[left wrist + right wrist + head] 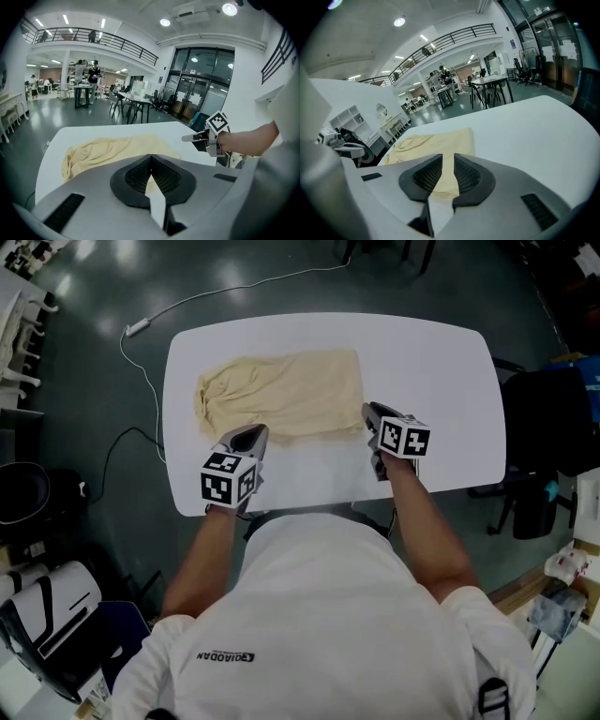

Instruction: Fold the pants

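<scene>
Cream pants lie folded into a rough rectangle on the white table, bunched at the left end. My left gripper hovers at the pants' near left edge. Its jaw tips meet, shut, with nothing between them, and the pants lie just ahead. My right gripper is at the pants' near right corner. Its jaws stand a narrow gap apart, empty, above the cloth's near edge. In the left gripper view the right gripper shows from the side.
A white cable trails over the dark floor behind the table. A black chair stands to the right of the table, and white equipment sits on the floor at the left. Bare tabletop lies right of the pants.
</scene>
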`<control>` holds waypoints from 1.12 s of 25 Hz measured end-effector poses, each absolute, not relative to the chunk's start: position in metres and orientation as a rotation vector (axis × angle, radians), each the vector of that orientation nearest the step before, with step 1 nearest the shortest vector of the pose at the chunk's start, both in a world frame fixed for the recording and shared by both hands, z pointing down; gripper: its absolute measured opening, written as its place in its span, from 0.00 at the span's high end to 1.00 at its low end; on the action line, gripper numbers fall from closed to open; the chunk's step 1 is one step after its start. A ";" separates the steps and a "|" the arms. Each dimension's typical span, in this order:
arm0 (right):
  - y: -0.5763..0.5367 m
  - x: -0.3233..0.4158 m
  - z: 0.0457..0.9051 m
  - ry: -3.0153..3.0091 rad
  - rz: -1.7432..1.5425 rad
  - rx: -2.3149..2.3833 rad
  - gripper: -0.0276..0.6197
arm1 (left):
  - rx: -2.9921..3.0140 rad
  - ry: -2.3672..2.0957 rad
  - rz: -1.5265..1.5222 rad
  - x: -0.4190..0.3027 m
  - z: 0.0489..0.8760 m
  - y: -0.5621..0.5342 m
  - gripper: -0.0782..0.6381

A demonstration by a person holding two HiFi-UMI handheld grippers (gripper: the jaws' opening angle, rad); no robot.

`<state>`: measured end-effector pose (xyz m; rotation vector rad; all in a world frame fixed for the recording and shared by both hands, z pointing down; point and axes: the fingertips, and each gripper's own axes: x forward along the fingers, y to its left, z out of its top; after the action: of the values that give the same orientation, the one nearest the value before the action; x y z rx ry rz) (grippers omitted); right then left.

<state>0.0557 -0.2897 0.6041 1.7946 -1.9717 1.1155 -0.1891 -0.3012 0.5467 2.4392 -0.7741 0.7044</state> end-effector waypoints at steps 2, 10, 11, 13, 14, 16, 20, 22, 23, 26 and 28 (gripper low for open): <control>-0.299 0.068 0.620 -1.937 1.153 1.794 0.79 | 2.408 -0.790 0.714 -0.185 0.554 -0.304 0.85; -0.334 0.086 0.675 -1.893 1.325 1.758 0.69 | 2.318 -0.848 0.781 -0.183 0.577 -0.315 0.85; -0.338 0.086 0.679 -1.898 1.350 1.758 0.68 | 2.308 -0.856 0.786 -0.184 0.579 -0.317 0.85; -0.345 0.089 0.688 -1.903 1.418 1.762 0.68 | 2.289 -0.874 0.788 -0.186 0.583 -0.320 0.85; -0.347 0.090 0.692 -1.902 1.453 1.764 0.67 | 2.281 -0.882 0.787 -0.186 0.583 -0.321 0.85; -0.348 0.091 0.700 -1.895 1.503 1.755 0.66 | 2.269 -0.898 0.783 -0.188 0.583 -0.322 0.85; -0.350 0.089 0.710 -1.859 1.512 1.726 0.67 | 2.245 -0.924 0.779 -0.193 0.586 -0.326 0.85; -0.351 0.089 0.713 -1.821 1.475 1.712 0.69 | 2.236 -0.931 0.781 -0.196 0.588 -0.325 0.85; -0.350 0.090 0.714 -1.799 1.451 1.704 0.70 | 2.233 -0.932 0.782 -0.197 0.589 -0.324 0.85; -0.349 0.093 0.716 -1.745 1.383 1.692 0.77 | 2.233 -0.928 0.778 -0.198 0.587 -0.321 0.85; -0.348 0.095 0.716 -1.734 1.372 1.702 0.81 | 2.238 -0.926 0.769 -0.200 0.584 -0.321 0.85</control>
<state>0.0953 -0.3484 0.7161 1.7016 -1.7335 1.3718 -0.1997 -0.3214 0.5837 2.2382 -0.9264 0.7691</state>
